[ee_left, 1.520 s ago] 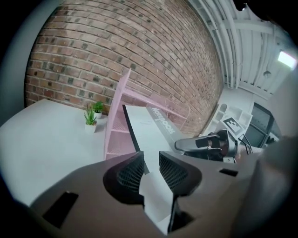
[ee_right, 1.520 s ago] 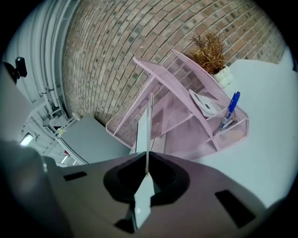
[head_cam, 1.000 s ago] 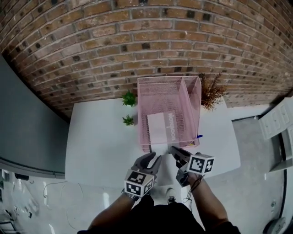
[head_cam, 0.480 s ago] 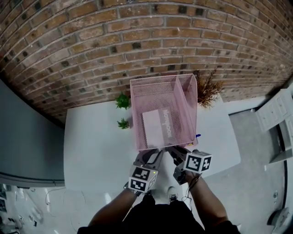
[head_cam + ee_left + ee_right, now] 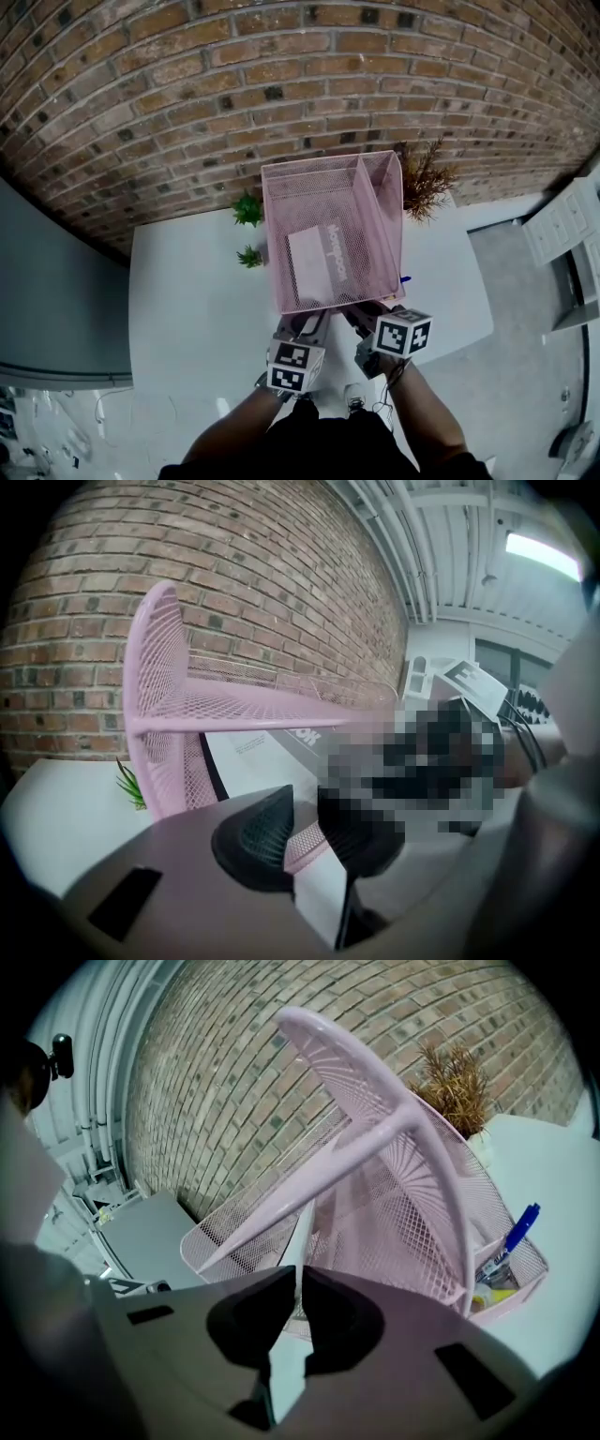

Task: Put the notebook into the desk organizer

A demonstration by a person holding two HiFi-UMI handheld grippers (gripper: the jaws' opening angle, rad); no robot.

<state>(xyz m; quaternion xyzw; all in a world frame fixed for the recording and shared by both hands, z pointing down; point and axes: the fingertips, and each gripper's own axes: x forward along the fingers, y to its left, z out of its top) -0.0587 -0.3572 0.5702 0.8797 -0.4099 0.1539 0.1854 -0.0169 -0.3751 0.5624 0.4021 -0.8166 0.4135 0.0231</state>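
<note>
A pink mesh desk organizer (image 5: 274, 234) stands on the white table (image 5: 187, 300). The white notebook (image 5: 314, 262) leans inside its large left compartment; the left gripper view shows its printed cover (image 5: 253, 752) and the right gripper view a thin white edge (image 5: 302, 1232). My left gripper (image 5: 302, 323) is at the organizer's front rim (image 5: 155, 667). Its jaws stand apart with the pink mesh rim passing between them. My right gripper (image 5: 361, 317) is at the front rim too. Its jaws (image 5: 300, 1288) have just been opening to a narrow gap, with mesh behind it.
Two small green plants (image 5: 247, 208) (image 5: 248, 255) sit left of the organizer and a dried brown plant (image 5: 427, 183) at its back right. A blue pen (image 5: 514, 1232) lies in the organizer's low right tray. A brick wall runs behind the table. A white cabinet (image 5: 562, 244) is at the right.
My left gripper has moved up to the organizer's front rim. The right gripper has stayed where it was. The notebook lies in the organizer as before.
</note>
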